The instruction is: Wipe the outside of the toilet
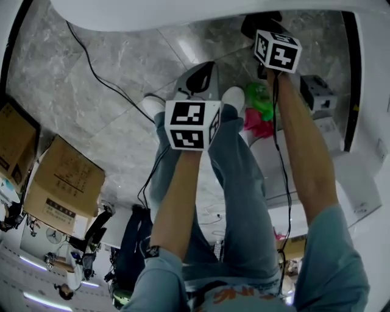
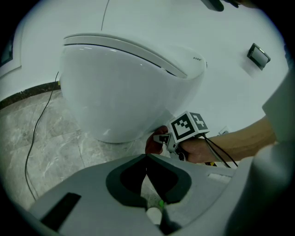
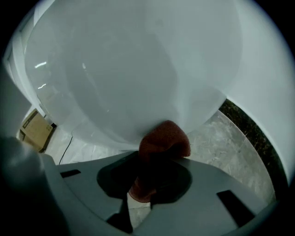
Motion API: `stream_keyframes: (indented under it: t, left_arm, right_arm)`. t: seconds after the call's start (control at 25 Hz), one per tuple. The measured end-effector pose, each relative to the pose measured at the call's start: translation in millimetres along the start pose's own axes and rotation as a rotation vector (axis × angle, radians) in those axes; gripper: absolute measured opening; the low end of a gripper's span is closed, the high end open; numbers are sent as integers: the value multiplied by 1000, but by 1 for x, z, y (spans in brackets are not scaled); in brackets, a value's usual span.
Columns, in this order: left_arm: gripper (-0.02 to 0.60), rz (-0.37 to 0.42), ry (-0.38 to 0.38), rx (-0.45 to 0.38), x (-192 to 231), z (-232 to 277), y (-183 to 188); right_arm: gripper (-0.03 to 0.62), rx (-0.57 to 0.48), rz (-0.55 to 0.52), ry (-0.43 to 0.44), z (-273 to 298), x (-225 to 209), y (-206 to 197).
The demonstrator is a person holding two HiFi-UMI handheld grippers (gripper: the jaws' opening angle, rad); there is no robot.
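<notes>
The white toilet (image 2: 129,87) fills the left gripper view, and its rim (image 1: 183,12) runs along the top of the head view. My right gripper (image 3: 159,159) is shut on a red-brown cloth (image 3: 163,140). The cloth is pressed against the lower outside of the bowl (image 3: 138,73). From the left gripper view, the right gripper (image 2: 161,137) and the cloth (image 2: 154,144) sit low against the bowl's side. My left gripper (image 2: 146,157) is held back from the toilet, shut with nothing in it. In the head view it (image 1: 200,76) is over the floor.
Cardboard boxes (image 1: 64,183) stand on the left of the marble floor. A black cable (image 1: 97,73) trails across the tiles. Green and pink items (image 1: 259,106) and a white device (image 1: 317,91) lie to the right. A dark skirting strip (image 3: 249,124) edges the wall.
</notes>
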State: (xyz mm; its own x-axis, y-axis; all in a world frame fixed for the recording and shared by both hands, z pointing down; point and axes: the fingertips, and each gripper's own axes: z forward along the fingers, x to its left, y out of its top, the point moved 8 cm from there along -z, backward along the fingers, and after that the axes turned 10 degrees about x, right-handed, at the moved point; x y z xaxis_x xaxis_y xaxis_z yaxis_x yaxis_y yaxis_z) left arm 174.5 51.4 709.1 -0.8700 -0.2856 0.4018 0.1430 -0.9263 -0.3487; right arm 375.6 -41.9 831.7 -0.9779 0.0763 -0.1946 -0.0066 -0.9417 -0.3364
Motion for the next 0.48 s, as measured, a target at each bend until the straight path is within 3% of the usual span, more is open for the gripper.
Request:
stream_keyframes:
  t: [0.24,0.48]
  left_arm:
    - [-6,-45,18,-16,15,-5,-2]
    - [-6,-72,19,-36,33,-19,-4]
  right_arm:
    - [74,48,-135,22,13,35,4]
    - [74,70,-165,24,18,73,-2]
